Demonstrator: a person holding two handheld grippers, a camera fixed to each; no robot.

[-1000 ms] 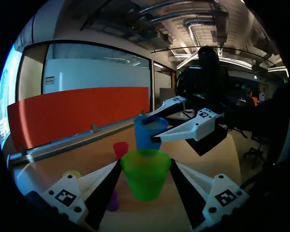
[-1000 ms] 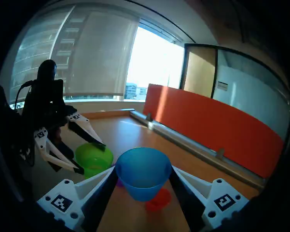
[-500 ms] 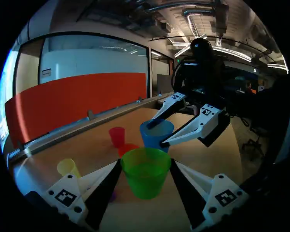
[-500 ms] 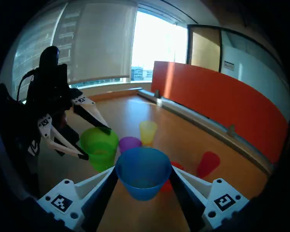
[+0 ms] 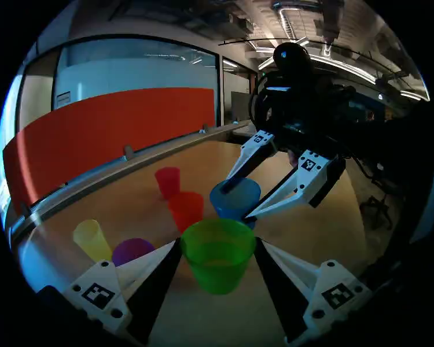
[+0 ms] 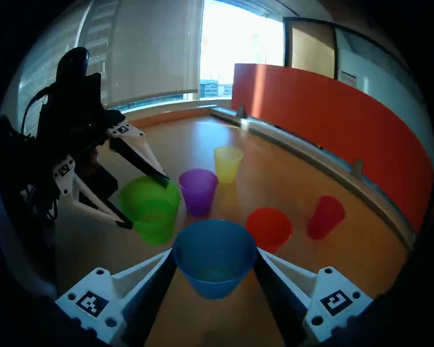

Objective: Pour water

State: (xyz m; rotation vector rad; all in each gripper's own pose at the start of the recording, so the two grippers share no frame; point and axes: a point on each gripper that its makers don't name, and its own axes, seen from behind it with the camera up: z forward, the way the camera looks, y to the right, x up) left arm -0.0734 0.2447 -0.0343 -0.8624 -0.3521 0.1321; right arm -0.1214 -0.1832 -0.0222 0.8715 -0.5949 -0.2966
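So both grippers are loaded up here. The left gripper [image 5: 218, 243] has its fingers pinched on the sides of a green cup [image 5: 218, 263], and the right gripper [image 6: 214, 254] is clamped the same way on a blue cup [image 6: 214, 263]. Both cups sit upright, so I'd say nothing's pouring yet; this looks like the line-up step.

From the left gripper, the blue cup is just ahead and a touch to the right, rims near each other but apart. From the right gripper, the green one is ahead to the left. The spare cups stand on the table [image 6: 286, 179] ahead of it: purple cup [image 6: 198, 191], yellow cup [image 6: 227, 163] behind that, orange cup [image 6: 269, 228] and red cup [image 6: 325, 217] off to the right.

There may be a little water in both held cups, hard to tell. My guess for the next move: bring one rim over the other and tilt slowly, keeping the receiving cup level.
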